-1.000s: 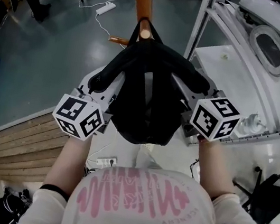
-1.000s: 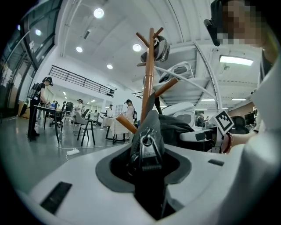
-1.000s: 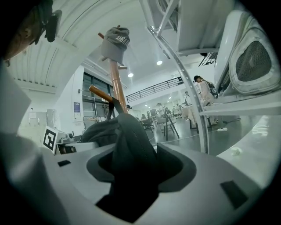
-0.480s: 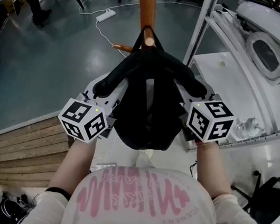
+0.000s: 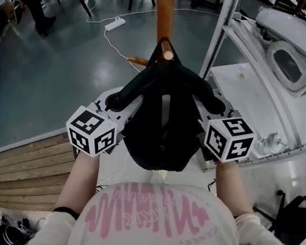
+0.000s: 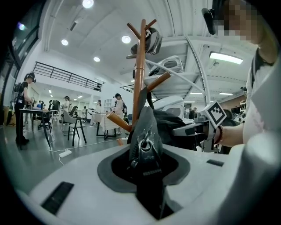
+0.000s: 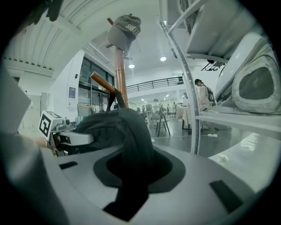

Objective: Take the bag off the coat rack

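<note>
Black fabric bag hangs by its strap on a peg of the brown wooden coat rack, right in front of me and not yet lifted off. It sits between my two grippers. My left gripper is on the bag's left end and my right gripper is on its right end.

Left gripper view: jaws are closing. The zipper end of the bag, with its metal ring pull, fills the slot between them, and the fabric is pinched.

Right gripper view: jaws are closing too. A thick fold of the dark fabric runs down into the gap and is squeezed there.

Strap loop goes up over the peg and the bag body sags below it, at gripper level. A grey cap sits on top of the rack pole. White metal shelf frame stands just right of the rack. White power strip lies on the grey floor beyond.
</note>
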Demonstrator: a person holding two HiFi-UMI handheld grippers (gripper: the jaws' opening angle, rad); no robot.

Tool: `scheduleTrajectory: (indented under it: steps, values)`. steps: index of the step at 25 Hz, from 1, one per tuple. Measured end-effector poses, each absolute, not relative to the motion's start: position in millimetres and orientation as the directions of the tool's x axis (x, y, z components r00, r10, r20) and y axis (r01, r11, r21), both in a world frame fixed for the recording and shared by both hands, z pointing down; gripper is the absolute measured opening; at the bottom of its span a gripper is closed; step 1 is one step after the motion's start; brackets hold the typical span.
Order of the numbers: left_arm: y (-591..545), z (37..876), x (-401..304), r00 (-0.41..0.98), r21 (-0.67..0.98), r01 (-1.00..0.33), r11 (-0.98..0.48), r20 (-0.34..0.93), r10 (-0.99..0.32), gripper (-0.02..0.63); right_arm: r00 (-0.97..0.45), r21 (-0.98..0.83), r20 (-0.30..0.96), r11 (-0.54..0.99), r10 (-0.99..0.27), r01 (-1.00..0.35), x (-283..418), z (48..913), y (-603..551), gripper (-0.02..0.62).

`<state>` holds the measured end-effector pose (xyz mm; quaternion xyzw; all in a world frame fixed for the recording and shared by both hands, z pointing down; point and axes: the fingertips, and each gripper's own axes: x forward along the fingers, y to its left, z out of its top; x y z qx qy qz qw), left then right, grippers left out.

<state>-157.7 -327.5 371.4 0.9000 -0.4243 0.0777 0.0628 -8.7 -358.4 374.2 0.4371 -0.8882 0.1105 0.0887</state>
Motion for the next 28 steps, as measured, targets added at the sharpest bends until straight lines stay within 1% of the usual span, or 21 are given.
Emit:
scheduleTrajectory:
  steps: [6, 17, 28]
  values:
    - [-334.2, 369.9, -161.1, 0.578, 0.046, -0.813, -0.58, 0.183, -0.795, 0.096, -0.588, -0.113, 0.26, 0.581, -0.766, -0.806, -11.9, 372.6, -359.6, 0.084]
    - [-333.3, 368.1, -159.3, 0.544, 0.131, -0.839, -0.528, 0.16, -0.824, 0.082, -0.566, -0.132, 0.267, 0.552, -0.78, -0.823, -12.7, 372.7, -357.3, 0.08]
    - [-332.6, 366.7, -159.0, 0.529, 0.159, -0.847, -0.507, 0.163, -0.833, 0.081, -0.567, -0.152, 0.275, 0.548, -0.776, -0.823, -15.9, 371.5, -351.2, 0.075]
